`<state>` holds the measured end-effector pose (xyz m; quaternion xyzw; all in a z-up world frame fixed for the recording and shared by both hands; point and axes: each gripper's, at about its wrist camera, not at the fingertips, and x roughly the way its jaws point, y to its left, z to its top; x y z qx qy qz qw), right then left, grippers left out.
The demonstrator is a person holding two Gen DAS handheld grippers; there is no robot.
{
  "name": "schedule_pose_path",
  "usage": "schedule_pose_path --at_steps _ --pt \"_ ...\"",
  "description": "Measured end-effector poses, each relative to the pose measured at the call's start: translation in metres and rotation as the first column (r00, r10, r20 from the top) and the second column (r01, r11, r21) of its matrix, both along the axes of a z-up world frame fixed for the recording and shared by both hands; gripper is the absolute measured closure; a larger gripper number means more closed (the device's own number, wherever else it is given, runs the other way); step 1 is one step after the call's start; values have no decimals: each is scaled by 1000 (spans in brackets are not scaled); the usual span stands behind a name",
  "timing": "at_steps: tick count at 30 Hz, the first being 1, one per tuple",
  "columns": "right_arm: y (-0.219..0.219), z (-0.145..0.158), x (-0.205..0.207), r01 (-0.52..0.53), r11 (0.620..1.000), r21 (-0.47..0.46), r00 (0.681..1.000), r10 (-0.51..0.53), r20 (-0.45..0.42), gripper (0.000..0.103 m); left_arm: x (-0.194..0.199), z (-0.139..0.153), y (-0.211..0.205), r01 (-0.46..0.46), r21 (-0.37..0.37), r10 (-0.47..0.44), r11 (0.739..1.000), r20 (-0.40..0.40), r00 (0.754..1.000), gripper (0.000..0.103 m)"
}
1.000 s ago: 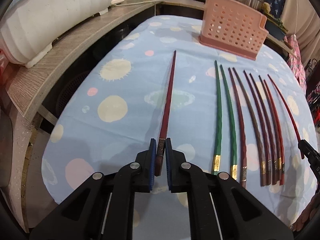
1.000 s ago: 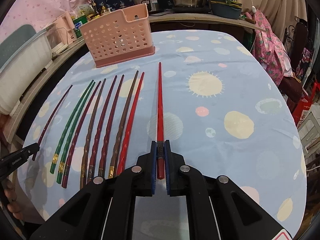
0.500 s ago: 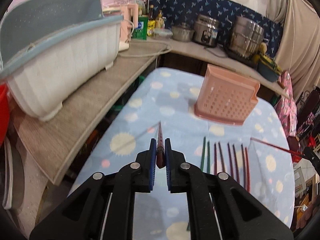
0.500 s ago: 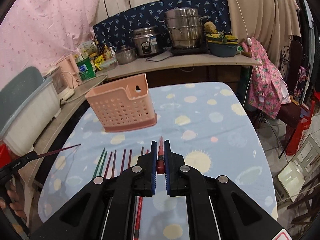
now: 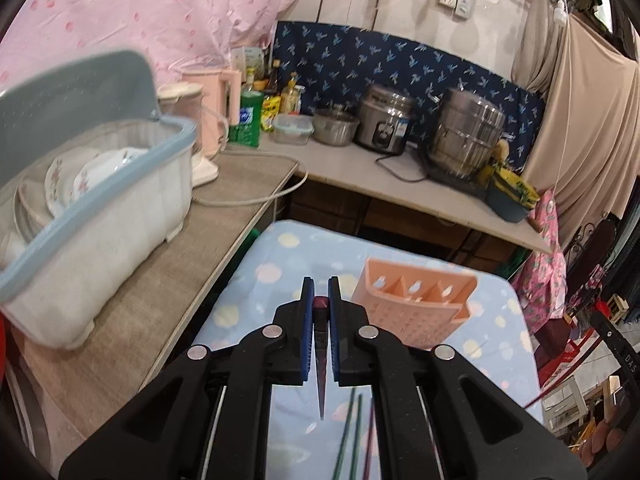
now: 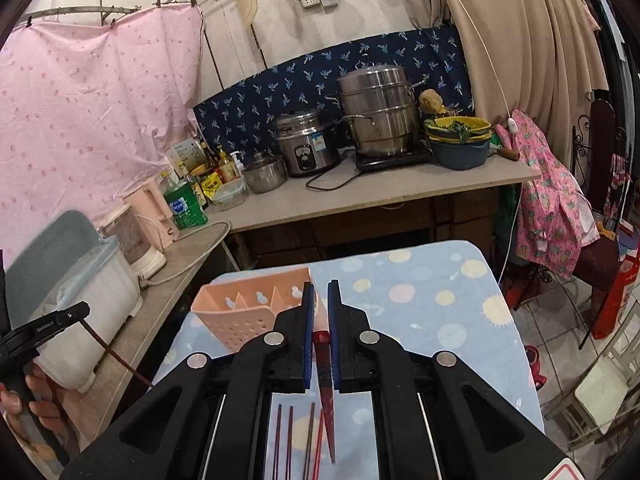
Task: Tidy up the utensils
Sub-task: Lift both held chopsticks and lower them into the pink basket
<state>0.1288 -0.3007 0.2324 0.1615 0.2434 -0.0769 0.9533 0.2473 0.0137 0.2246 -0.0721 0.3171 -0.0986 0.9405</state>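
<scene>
My left gripper [image 5: 321, 292] is shut on a dark red chopstick [image 5: 321, 364] that hangs tip-down above the table. My right gripper [image 6: 321, 296] is shut on a bright red chopstick [image 6: 326, 404], also tip-down. Both are raised above the table, short of the pink perforated utensil holder [image 5: 412, 304], which also shows in the right wrist view [image 6: 244, 308] with its divided compartments. Several chopsticks [image 6: 298, 436] still lie on the tablecloth below; green ones show in the left wrist view [image 5: 350, 428]. The left gripper shows at the left edge of the right wrist view [image 6: 44, 326].
A table with a blue spotted cloth [image 6: 432, 312] bears the holder. A wooden counter [image 5: 168, 280] on the left carries a white dish bin [image 5: 92, 224]. A back counter [image 6: 360, 196] holds pots, a rice cooker and bottles. A chair with pink cloth [image 6: 560, 216] stands right.
Both grippers rose from the table with their chopsticks, swinging them from lying flat to hanging tip-down. The holder is now seen from above, closer.
</scene>
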Motion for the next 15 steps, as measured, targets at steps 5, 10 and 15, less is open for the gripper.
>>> schedule_pose_path --at_steps 5,10,15 --pt "0 37 18 -22 1000 8 996 22 83 96 14 43 -16 34 -45 -30 998 72 997 96" --pt "5 74 45 -43 999 10 982 41 185 96 30 88 -30 36 -78 -22 996 174 984 96" --pt "13 97 84 -68 998 18 966 62 252 96 54 107 -45 28 -97 -6 995 221 975 96"
